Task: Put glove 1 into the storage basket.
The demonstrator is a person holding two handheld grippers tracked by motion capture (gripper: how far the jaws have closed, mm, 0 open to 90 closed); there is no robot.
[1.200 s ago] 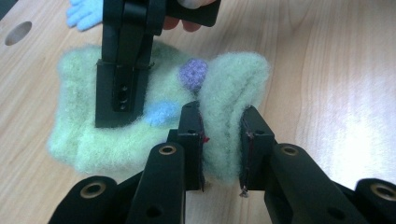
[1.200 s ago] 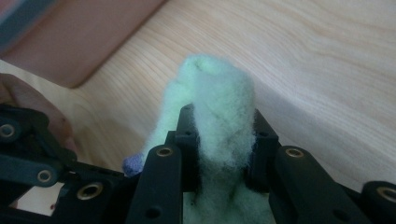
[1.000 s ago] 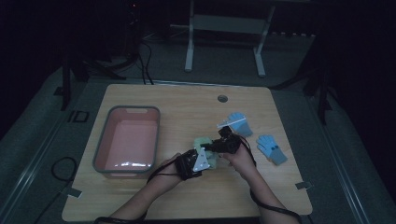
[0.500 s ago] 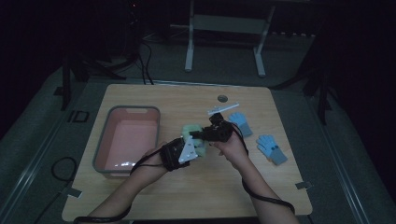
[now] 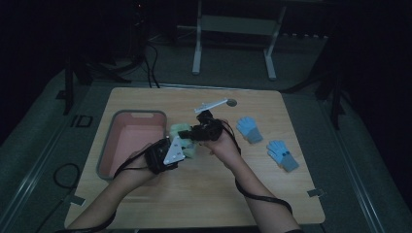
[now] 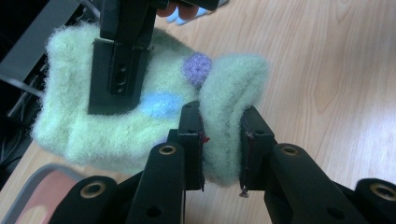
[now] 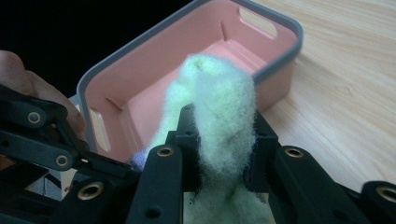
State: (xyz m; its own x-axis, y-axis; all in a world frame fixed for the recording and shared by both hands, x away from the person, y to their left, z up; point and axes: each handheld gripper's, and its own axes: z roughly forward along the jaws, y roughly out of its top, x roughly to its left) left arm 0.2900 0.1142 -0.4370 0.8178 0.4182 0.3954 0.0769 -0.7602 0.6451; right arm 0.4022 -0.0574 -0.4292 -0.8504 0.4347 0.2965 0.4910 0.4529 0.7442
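I see both grippers clamped on the same fuzzy green mitten [image 6: 140,116], which hangs between them above the wooden table [image 5: 218,184], just beside the pink bin [image 5: 128,141]. My left gripper [image 6: 223,144] has its jaws closed on a fold at one edge of the mitten, and my right gripper [image 7: 219,144] pinches another bunch of the green wool. Two blue gloves [image 5: 248,128] lie on the table at the right side, well apart from the bin.
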